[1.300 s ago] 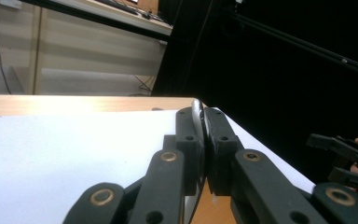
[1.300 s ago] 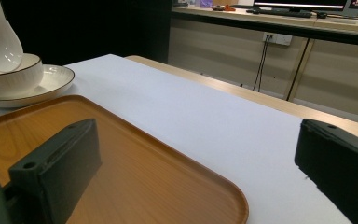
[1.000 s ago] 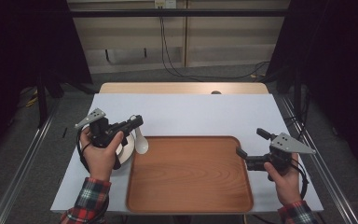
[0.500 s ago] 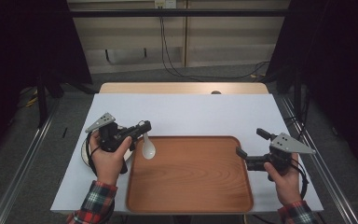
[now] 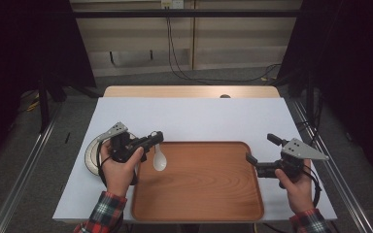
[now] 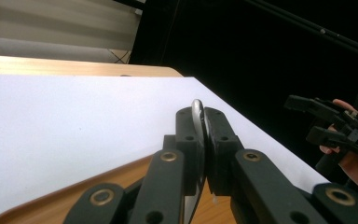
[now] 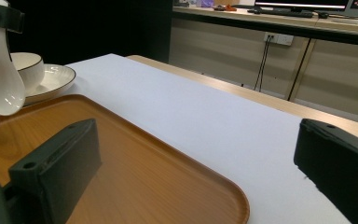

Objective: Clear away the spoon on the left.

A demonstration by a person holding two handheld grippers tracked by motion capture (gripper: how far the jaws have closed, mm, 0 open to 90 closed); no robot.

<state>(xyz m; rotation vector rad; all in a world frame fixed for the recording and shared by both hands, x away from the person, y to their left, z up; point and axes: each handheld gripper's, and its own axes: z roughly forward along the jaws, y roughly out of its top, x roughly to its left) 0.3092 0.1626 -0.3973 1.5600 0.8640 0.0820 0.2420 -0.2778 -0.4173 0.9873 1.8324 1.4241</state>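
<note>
Our left gripper (image 5: 155, 140) has carried the one white spoon (image 5: 159, 158), clenched by its handle, over the single wooden tray's (image 5: 199, 204) left edge, while our right gripper (image 5: 261, 149) hovers wide apart.

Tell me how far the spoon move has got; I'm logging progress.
Done: the left gripper has the white spoon clamped by its handle, hanging over the wooden tray's left edge. Left: setting it down. The bowl sits on its plate; the right gripper waits open.
</note>
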